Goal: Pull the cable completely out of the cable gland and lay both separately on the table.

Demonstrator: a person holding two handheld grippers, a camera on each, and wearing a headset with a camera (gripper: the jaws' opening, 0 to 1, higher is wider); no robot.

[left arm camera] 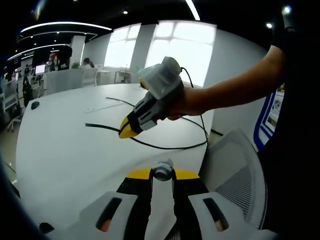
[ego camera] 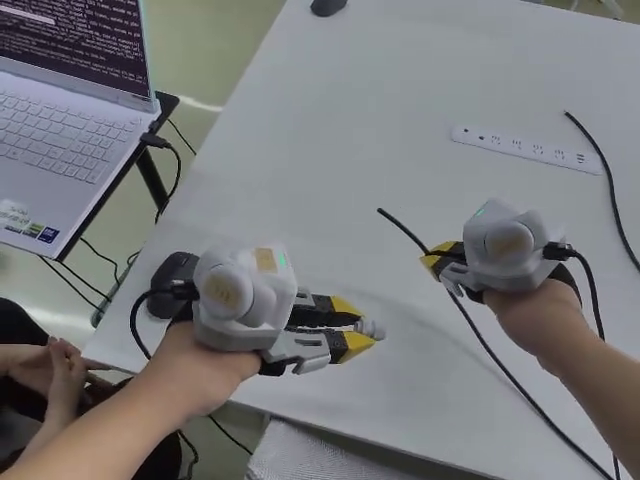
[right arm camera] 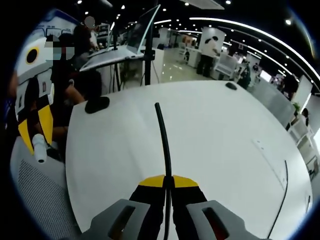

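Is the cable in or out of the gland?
Out: the gland sits alone in the left gripper, the cable in the right gripper, apart.

- Two grippers: left gripper (ego camera: 365, 326), right gripper (ego camera: 432, 260).
- One gland (left arm camera: 163, 171).
- One cable (right arm camera: 164, 140).
- One power strip (ego camera: 527, 149).
- One laptop (ego camera: 70, 130).
- One table (ego camera: 330, 150).

Head view looks down on the table (ego camera: 350, 130); both gripper views skim it.
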